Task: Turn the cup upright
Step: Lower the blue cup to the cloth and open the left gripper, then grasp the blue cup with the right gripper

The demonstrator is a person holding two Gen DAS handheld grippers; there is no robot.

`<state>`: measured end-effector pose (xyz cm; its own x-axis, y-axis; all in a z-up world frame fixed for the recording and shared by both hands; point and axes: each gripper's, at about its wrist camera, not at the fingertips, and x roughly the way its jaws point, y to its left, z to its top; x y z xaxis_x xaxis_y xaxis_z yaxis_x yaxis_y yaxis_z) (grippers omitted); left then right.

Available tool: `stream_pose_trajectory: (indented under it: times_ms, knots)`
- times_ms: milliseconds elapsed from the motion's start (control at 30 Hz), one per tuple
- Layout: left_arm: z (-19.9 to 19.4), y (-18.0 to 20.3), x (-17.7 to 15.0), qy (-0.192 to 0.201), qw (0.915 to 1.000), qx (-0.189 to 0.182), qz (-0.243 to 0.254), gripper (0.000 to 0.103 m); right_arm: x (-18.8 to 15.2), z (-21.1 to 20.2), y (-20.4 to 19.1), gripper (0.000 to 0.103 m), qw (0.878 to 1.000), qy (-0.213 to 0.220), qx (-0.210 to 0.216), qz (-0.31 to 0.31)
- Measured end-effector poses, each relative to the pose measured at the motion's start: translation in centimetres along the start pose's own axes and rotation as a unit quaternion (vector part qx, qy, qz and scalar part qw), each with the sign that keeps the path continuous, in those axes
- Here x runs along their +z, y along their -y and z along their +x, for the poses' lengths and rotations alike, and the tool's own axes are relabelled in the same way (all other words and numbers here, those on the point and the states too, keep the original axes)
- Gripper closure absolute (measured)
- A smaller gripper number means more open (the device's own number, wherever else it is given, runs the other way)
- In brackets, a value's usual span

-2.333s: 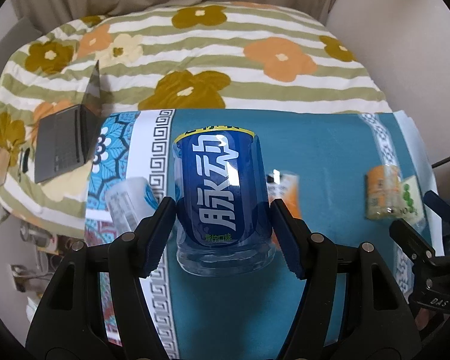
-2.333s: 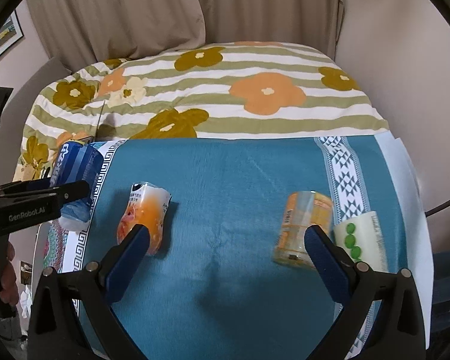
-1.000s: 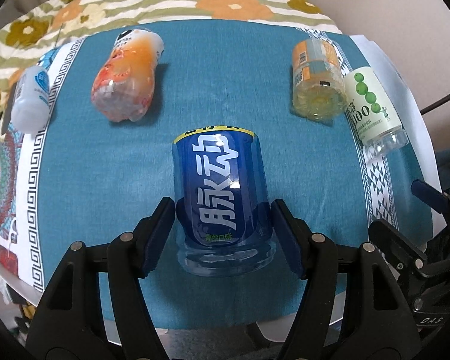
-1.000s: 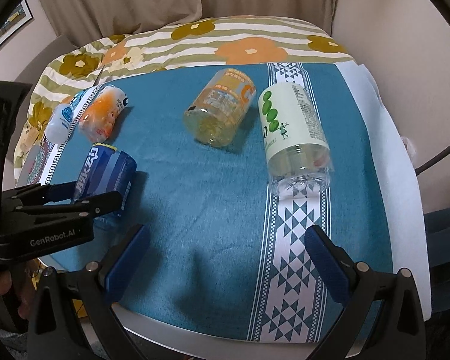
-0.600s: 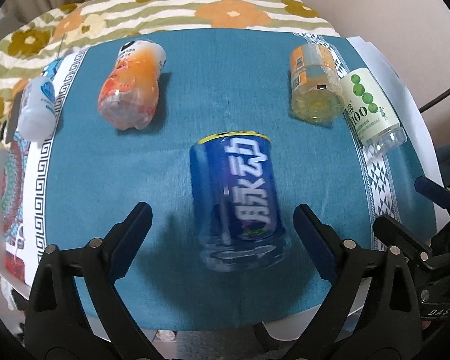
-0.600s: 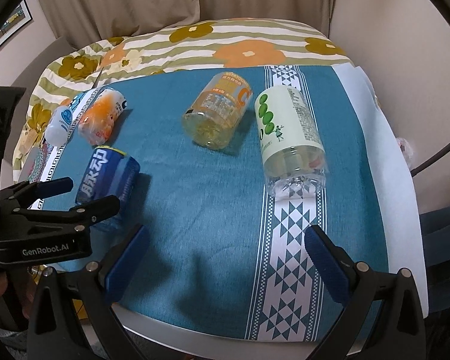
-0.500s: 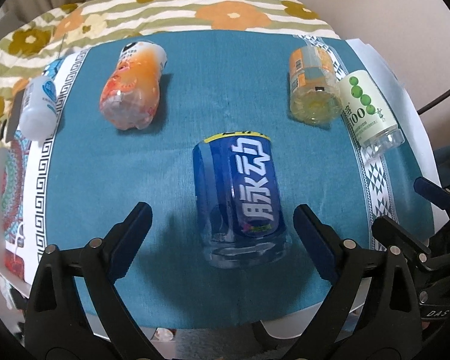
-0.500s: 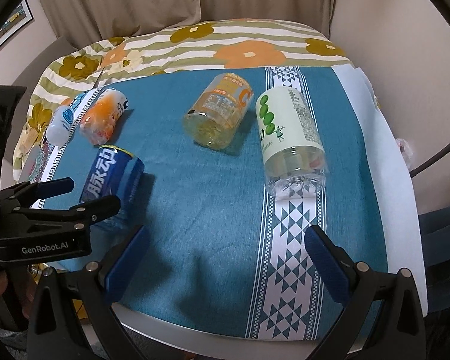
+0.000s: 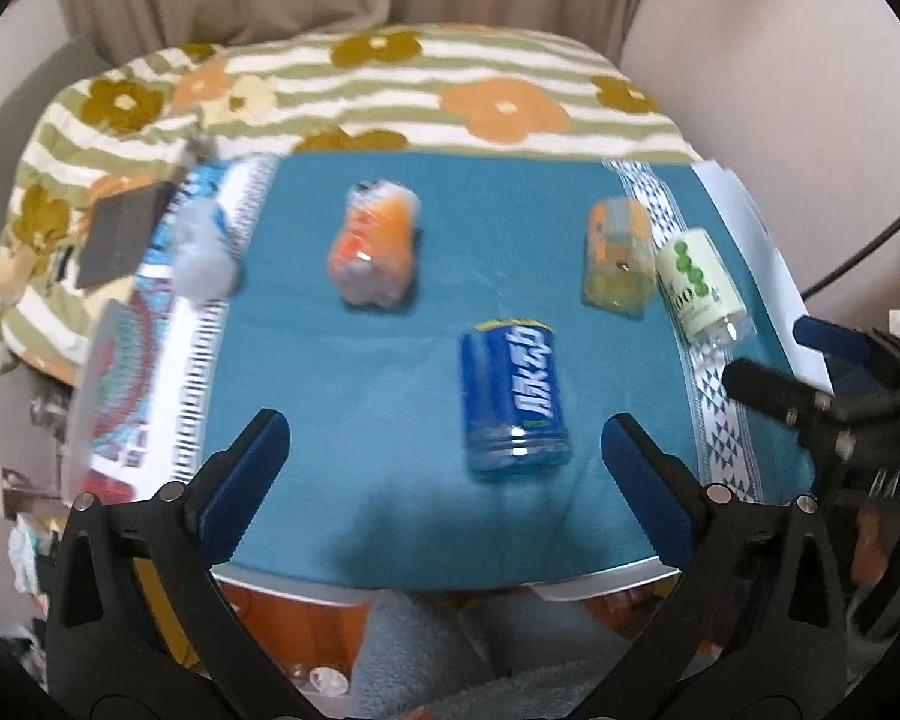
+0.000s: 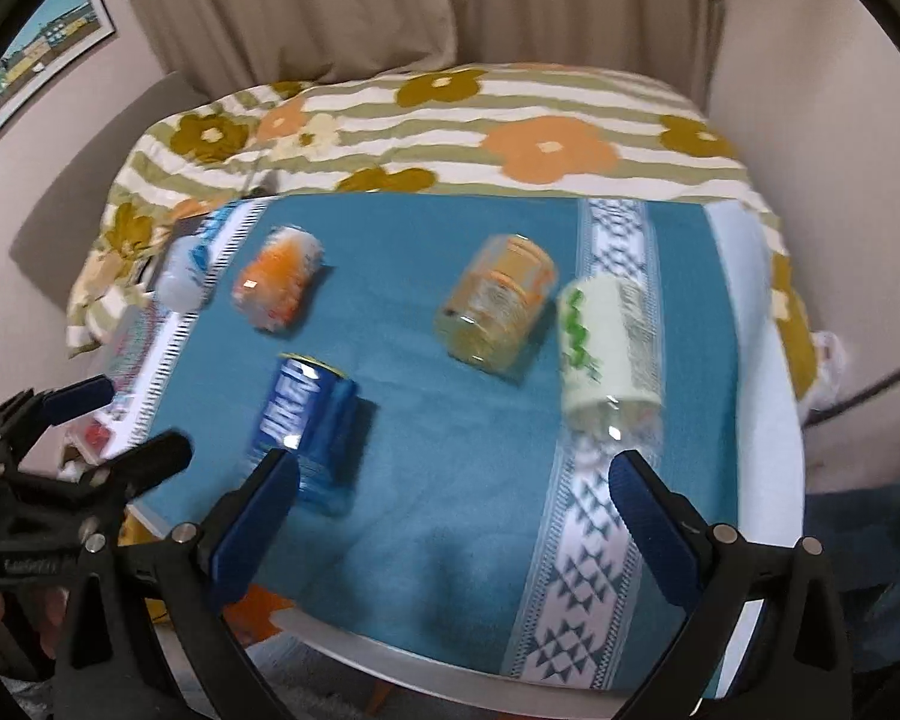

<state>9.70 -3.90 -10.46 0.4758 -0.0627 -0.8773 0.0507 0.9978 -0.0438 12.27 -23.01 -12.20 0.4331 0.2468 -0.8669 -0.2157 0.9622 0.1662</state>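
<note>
A blue cup (image 9: 513,395) with white lettering lies on its side on the teal tablecloth (image 9: 390,372), its clear base toward me; it also shows in the right wrist view (image 10: 306,420). My left gripper (image 9: 444,456) is open and empty, pulled back over the table's near edge, the cup ahead between its fingers and apart from them. My right gripper (image 10: 453,483) is open and empty, with the blue cup beside its left finger. Both views are motion-blurred.
An orange cup (image 9: 375,255), a yellow-orange cup (image 9: 618,261), a white green-dotted cup (image 9: 699,285) and a pale cup (image 9: 201,252) also lie on their sides. A floral bedspread (image 9: 390,90) lies behind the table. The table's near edge (image 9: 600,576) is just below my left gripper.
My left gripper opened and let go of the blue cup, which now lies on the cloth. The gripper then drew back toward the near edge. Both cameras shifted.
</note>
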Motion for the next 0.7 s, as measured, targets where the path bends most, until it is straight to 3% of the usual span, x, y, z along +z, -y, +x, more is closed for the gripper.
stream_pose_trajectory:
  times_ms: [100, 333, 500, 700]
  knots:
    - [-0.7, -1.8, 0.0, 0.0, 1.0, 0.006, -0.004, 0.0, 1.9, 0.1, -0.7, 0.0, 0.999, -0.027, 0.026, -0.003]
    - [0.5, -6.4, 0.1, -0.008, 0.9999, -0.01, -0.008, 0.0, 5.1, 2.5, -3.5, 0.0, 0.995, -0.092, 0.03, -0.021]
    - [3.7, -9.5, -0.4, -0.037, 0.999, -0.023, 0.007, 0.0, 6.6, 7.6, -4.0, 0.0, 0.982, -0.171, 0.073, 0.041]
    - [7.6, -12.3, -0.1, -0.071, 0.996, -0.051, 0.018, 0.0, 7.2, 13.1, -5.1, 0.0, 0.961, -0.256, 0.076, 0.076]
